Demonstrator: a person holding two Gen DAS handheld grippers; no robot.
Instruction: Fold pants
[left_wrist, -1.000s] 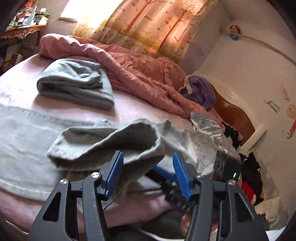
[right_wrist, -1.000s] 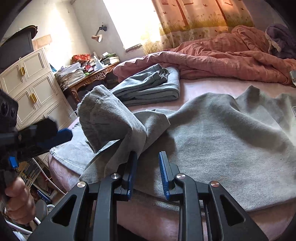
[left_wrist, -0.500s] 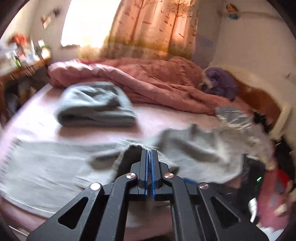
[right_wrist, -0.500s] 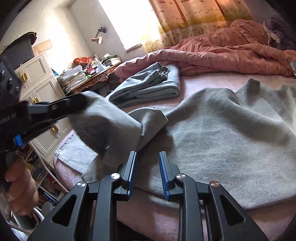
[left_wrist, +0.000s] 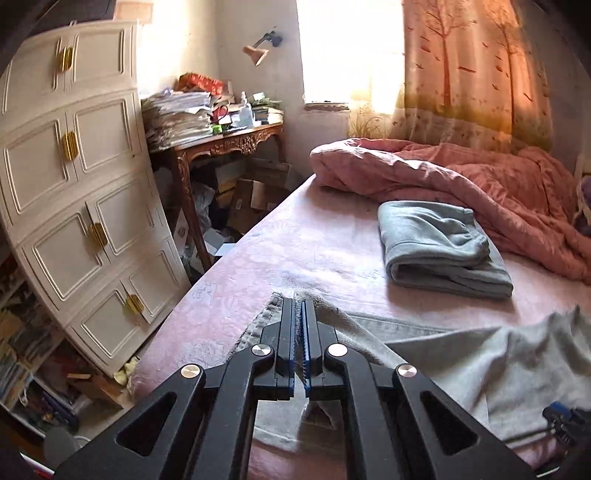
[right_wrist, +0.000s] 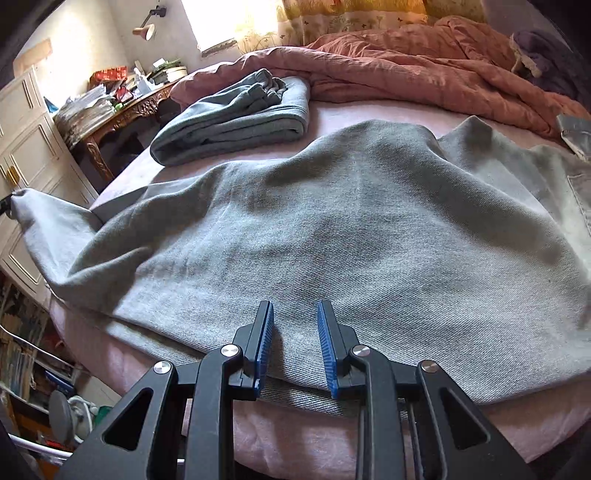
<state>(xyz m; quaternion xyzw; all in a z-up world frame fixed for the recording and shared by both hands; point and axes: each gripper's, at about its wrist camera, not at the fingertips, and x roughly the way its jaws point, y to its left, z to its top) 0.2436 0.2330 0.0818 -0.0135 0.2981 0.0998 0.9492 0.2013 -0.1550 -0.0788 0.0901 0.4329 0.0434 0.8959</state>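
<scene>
The left gripper (left_wrist: 298, 314), open a second earlier, had clamped the frayed hem of the grey denim pants (right_wrist: 332, 221) and drawn it sideways, stretching the leg flat across the pink bedsheet (left_wrist: 295, 240) for folding. The right gripper (right_wrist: 295, 332) hovered part-open, empty. Beyond lay folded blue-grey sweatpants (right_wrist: 240, 118).

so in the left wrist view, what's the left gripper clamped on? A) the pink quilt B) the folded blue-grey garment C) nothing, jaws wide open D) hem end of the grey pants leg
D: the left gripper has its jaws shut on the frayed hem of the grey pants, while the folded garment and the quilt lie apart, farther up the bed.
</scene>
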